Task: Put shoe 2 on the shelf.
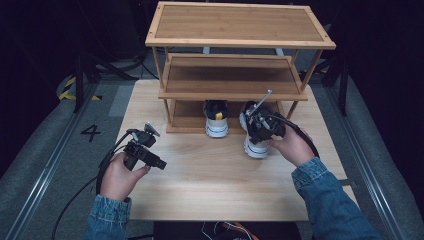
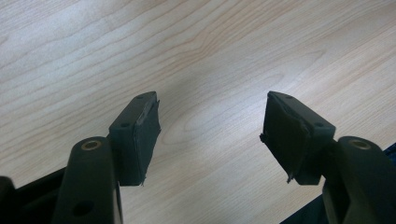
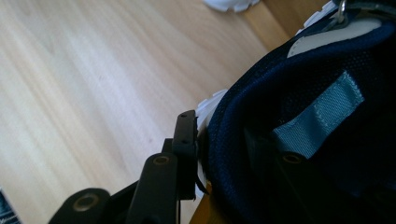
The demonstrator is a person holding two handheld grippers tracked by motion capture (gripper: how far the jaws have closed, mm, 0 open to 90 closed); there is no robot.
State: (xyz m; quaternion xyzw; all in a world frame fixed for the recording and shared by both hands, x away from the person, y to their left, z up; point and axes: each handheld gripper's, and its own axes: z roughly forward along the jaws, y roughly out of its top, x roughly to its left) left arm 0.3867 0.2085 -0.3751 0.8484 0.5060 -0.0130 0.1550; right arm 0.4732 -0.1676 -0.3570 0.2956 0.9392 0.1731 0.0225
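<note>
A dark navy sneaker with a white sole (image 1: 255,145) stands on the table just in front of the wooden rack's (image 1: 240,40) lowest shelf. My right gripper (image 1: 261,127) is shut on its heel collar. In the right gripper view one jaw lies outside the collar and the other inside the sneaker (image 3: 299,84), with the gripper (image 3: 219,128) straddling the padded rim. A matching sneaker (image 1: 216,122) sits on the bottom shelf, heel towards me. My left gripper (image 1: 161,163) hovers over the table at the left, and its jaws (image 2: 212,98) stand open with nothing between them.
The three-tier rack takes up the back of the light wooden table (image 1: 210,185); its upper two shelves are bare. A white sole edge (image 3: 231,3) and the rack's base (image 3: 275,18) lie just beyond the held sneaker. Cables trail from both grippers.
</note>
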